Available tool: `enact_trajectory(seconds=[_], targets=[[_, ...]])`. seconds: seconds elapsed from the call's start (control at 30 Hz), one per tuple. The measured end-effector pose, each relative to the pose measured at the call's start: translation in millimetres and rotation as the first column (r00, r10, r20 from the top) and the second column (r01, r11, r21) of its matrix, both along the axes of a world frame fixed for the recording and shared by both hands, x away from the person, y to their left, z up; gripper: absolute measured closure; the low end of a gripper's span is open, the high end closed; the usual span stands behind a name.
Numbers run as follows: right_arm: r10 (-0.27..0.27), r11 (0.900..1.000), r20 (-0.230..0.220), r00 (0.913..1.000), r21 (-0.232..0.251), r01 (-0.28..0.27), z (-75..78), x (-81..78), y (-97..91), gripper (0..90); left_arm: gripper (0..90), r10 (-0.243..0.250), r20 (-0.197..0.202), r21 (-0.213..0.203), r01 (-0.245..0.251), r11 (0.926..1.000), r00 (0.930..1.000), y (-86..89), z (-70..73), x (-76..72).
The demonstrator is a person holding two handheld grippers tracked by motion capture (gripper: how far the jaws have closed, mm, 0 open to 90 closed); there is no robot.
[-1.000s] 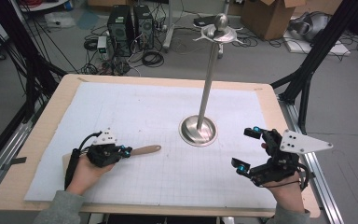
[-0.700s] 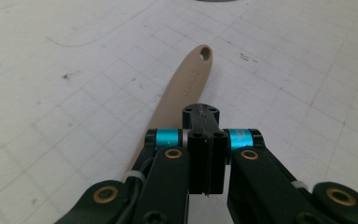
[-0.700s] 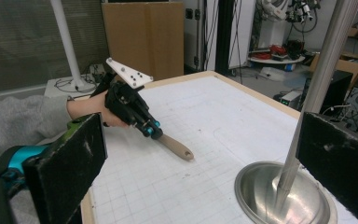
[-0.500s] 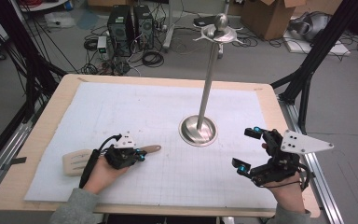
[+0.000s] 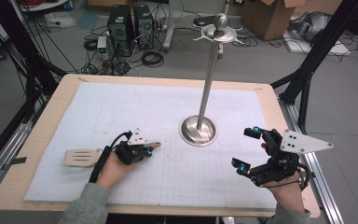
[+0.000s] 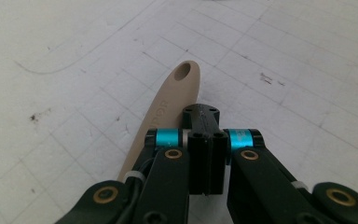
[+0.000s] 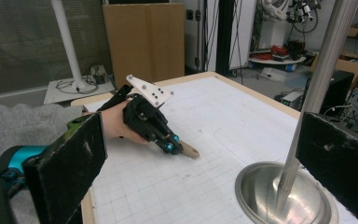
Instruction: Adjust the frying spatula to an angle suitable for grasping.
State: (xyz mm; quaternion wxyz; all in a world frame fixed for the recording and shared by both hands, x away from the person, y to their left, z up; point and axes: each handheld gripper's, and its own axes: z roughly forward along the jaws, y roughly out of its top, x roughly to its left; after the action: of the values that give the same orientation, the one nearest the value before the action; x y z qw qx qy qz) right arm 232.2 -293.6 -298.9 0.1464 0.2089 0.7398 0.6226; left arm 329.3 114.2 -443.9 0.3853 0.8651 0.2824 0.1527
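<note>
Since a second ago the left gripper (image 5: 148,150) has slid rightward across the worktop (image 5: 37,186), toward the stand (image 5: 198,130), and the spatula (image 5: 80,157) has come with it; its slotted blade, then hidden under the hand, now lies bare just left of the wrist. The spatula is beige, matte and smooth — a flat, rounded blade with slots and a slim handle ending in an oval hanging hole, which pokes out past the fingers. It lies flat on the white gridded sheet (image 5: 168,107), left of centre near the front edge, handle tip pointing at the stand's base. In the left gripper view the black fingers are clenched together over the handle, blue bands on either side; whether they actually pinch it I cannot tell. The sheet is paper-like, faintly scuffed and pencil-marked, over a pale wooden top with rounded corners. The stand is polished metal — a shallow domed disc, a thin straight pole, a ball on top above small hooks. The right gripper (image 5: 251,150) has kept its place near the right edge, its flat, black, padded fingers spread wide with nothing between them, and a grey triangular plate on top.
</note>
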Motion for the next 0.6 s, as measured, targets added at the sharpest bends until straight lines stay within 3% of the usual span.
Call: enact_trajectory(seconds=[0.17,0.37,0.6], targets=[[0.002,1.0,0.005,1.0,0.001,-0.002,0.0,0.0,-0.5,0.8,89.9,0.02,0.001,0.006,-0.02,0.9998,0.9998,-4.5,1.2,5.9],[0.005,1.0,0.0,1.0,0.003,-0.005,-0.5,0.2,-0.7,0.7,89.9,0.037,0.005,-0.023,-0.037,0.9991,0.9993,-2.3,-0.2,11.3],[0.008,1.0,0.001,1.0,0.002,-0.008,-0.7,0.6,-0.3,0.8,89.9,0.094,0.015,-0.024,-0.094,0.9953,0.9954,-3.5,-0.8,19.7]])
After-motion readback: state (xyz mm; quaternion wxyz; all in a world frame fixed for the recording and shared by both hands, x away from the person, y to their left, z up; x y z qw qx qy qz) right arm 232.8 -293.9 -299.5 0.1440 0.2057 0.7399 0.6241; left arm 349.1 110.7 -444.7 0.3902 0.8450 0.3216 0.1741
